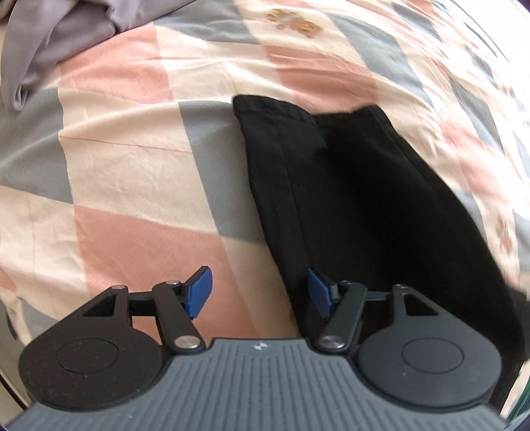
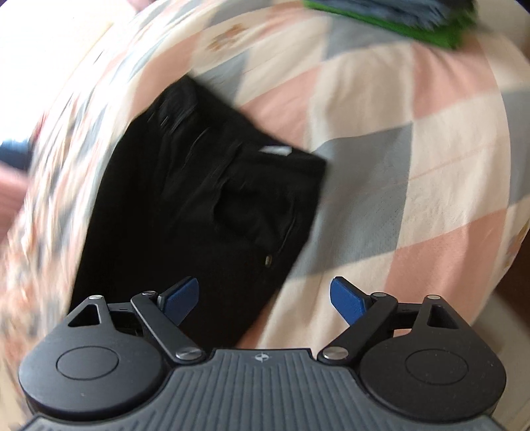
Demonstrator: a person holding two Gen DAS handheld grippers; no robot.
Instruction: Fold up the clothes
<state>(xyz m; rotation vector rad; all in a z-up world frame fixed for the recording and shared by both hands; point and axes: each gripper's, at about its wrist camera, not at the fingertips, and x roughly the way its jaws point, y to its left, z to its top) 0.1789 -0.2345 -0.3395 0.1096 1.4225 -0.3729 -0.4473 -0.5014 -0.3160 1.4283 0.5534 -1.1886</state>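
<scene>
A pair of black trousers (image 1: 357,199) lies lengthwise on the pink, grey and cream checked bedsheet (image 1: 132,165), leg hems at the far end. My left gripper (image 1: 258,291) is open above the trousers' left edge, its right finger over the black cloth. In the right wrist view the trousers' waist end (image 2: 205,212), with a pocket and a small white label, lies flat. My right gripper (image 2: 265,301) is open and empty above their right edge, left finger over the cloth. The right wrist view is motion-blurred.
A grey-lilac garment (image 1: 56,36) lies crumpled at the far left of the bed. A stack of green and blue folded cloth (image 2: 414,16) sits at the bed's far right. The checked sheet (image 2: 414,149) spreads on both sides of the trousers.
</scene>
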